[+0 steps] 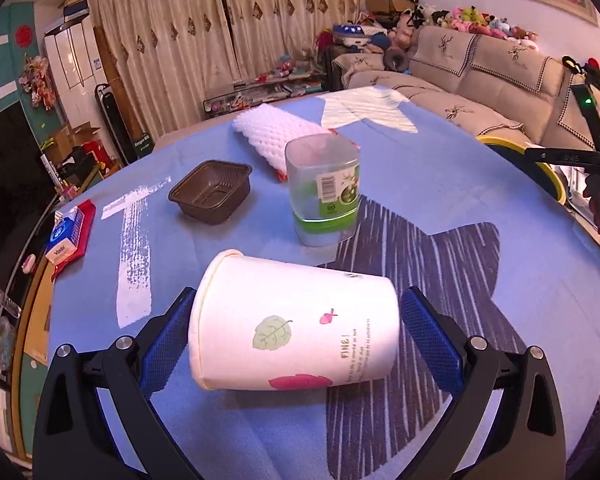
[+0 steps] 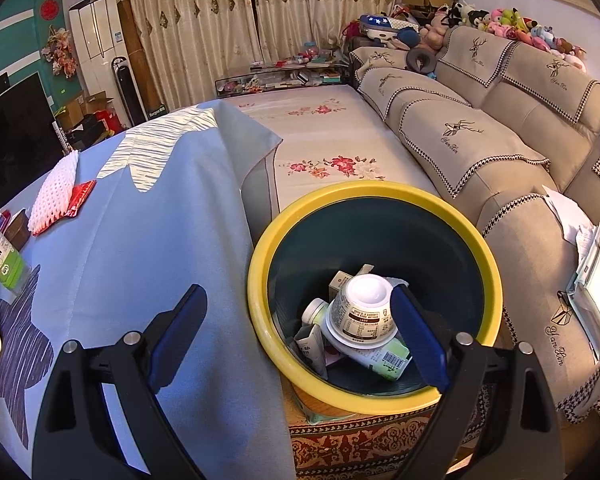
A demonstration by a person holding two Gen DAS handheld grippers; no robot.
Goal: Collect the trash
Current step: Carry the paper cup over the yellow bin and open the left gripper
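A white paper cup [image 1: 296, 324] with leaf prints lies on its side on the blue tablecloth [image 1: 480, 184], between the fingers of my left gripper [image 1: 296, 332]. The jaws are open; the left pad sits at the cup's rim, the right pad [image 1: 428, 340] stands just off its base. Behind it stand a clear plastic container [image 1: 322, 192] with a green label, a brown plastic tray [image 1: 211, 192] and white foam netting [image 1: 276, 130]. My right gripper [image 2: 296, 332] is open and empty above the rim of a yellow-rimmed bin [image 2: 380, 196] holding a white cup [image 2: 362, 312] and cartons.
A tissue pack [image 1: 66, 236] lies at the table's left edge. A beige sofa [image 2: 500, 140] runs along the right, with papers [image 2: 592, 276] on it. The bin stands on a patterned rug [image 2: 360, 440] between table and sofa. A red wrapper [image 2: 80, 196] lies by the foam netting.
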